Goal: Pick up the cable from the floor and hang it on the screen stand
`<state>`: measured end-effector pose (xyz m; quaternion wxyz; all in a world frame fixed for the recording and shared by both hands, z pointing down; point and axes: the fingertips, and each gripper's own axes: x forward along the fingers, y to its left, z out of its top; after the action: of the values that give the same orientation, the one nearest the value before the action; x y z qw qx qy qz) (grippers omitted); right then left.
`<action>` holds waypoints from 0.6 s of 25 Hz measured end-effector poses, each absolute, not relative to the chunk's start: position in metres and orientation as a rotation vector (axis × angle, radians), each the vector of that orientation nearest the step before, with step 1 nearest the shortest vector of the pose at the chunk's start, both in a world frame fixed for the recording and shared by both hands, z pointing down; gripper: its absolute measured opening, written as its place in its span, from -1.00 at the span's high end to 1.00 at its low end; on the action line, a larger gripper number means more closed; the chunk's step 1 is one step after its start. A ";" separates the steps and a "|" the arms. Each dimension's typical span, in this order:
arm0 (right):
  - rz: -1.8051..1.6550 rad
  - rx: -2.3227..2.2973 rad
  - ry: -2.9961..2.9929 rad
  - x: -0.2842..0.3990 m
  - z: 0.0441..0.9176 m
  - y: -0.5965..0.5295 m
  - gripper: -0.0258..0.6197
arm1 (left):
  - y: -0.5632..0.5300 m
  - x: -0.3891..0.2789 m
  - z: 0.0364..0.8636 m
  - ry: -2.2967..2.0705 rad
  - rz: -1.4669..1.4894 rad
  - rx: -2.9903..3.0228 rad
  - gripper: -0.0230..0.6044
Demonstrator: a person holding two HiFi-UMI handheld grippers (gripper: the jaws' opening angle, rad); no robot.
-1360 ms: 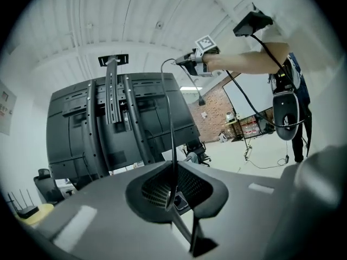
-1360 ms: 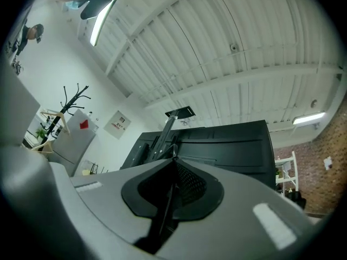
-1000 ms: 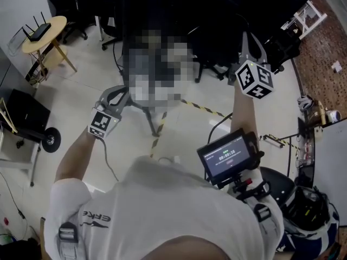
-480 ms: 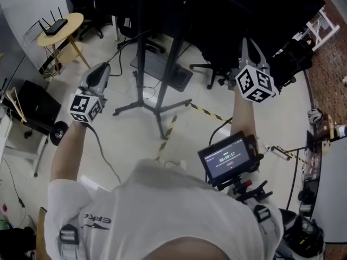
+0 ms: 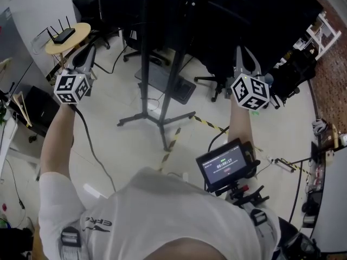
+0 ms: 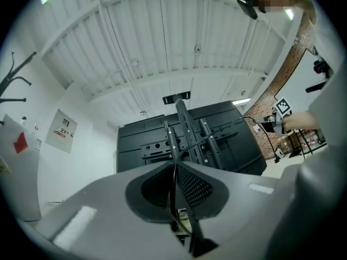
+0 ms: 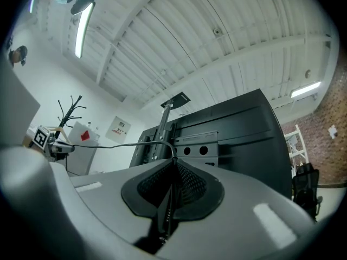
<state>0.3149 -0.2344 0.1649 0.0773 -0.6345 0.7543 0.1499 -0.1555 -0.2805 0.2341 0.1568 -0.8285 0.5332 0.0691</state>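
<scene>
Up near the screen stand, well clear of the floor, the cable is held stretched between the left tongs and the right tongs, each clenched on it. Pick-up is judged done; draping over the stand is not yet seen.
</scene>
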 end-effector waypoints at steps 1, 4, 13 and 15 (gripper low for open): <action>0.452 -1.895 2.263 0.314 0.166 -0.234 0.82 | -0.284 -0.159 0.228 1.534 0.202 -2.359 0.84; 0.462 -1.887 2.264 0.318 0.168 -0.234 0.82 | -0.295 -0.161 0.211 1.547 0.199 -2.330 0.84; 0.506 -1.851 2.258 0.342 0.130 -0.263 0.82 | -0.343 -0.143 0.143 1.564 0.174 -2.277 0.84; 0.527 -1.838 2.258 0.343 0.122 -0.268 0.82 | -0.349 -0.142 0.132 1.571 0.185 -2.262 0.84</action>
<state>0.3430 -0.2683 0.1218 0.0914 -0.6186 0.7600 0.1774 -0.1420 -0.3493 0.1318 0.1896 -0.8046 0.5589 0.0658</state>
